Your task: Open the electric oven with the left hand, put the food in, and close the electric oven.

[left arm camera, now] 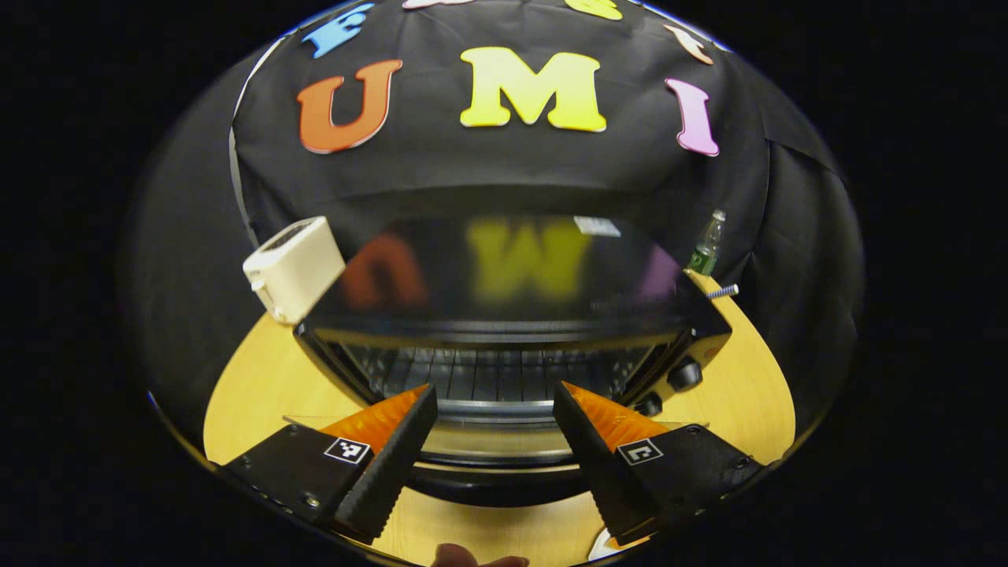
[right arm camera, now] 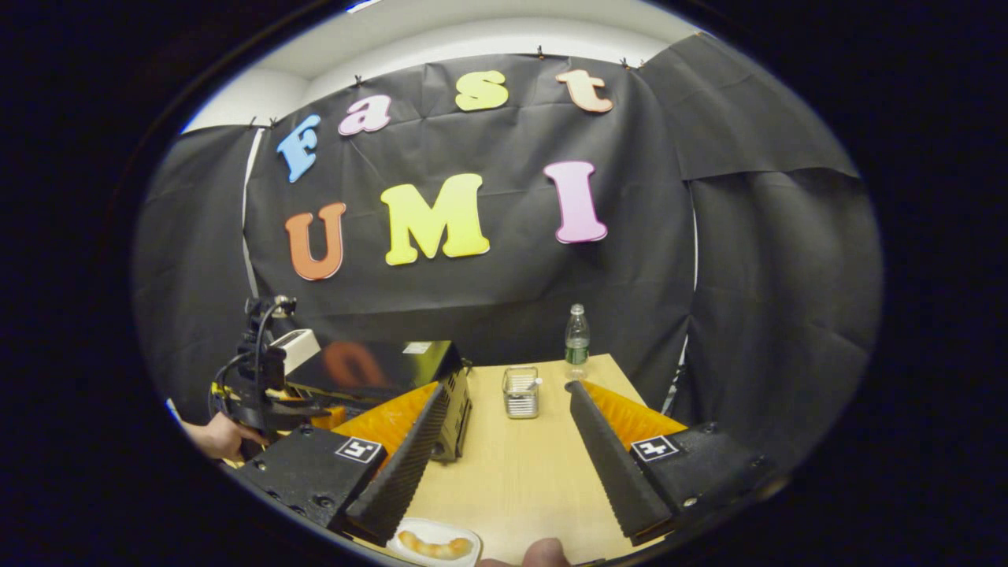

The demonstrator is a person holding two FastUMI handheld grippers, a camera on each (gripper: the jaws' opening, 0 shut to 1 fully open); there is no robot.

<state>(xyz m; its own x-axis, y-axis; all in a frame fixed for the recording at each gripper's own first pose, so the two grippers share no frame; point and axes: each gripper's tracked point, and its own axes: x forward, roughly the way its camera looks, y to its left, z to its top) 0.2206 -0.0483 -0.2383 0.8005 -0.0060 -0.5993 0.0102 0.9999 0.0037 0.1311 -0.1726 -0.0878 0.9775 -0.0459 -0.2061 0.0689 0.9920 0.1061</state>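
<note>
The black electric oven stands right in front of me in the left gripper view. Its glass door is folded down, baring the wire rack inside. My left gripper hangs open just above the lowered door, holding nothing. In the right gripper view the oven sits at the left, with the left gripper and a hand at its front. Near the table's front edge lies a white plate with golden food. Above it, my right gripper is open and holds nothing.
A white toaster stands left of the oven. At the back of the wooden table stand a plastic bottle and a small metal basket. Oven knobs are on its right side. Bare wood lies right of the oven.
</note>
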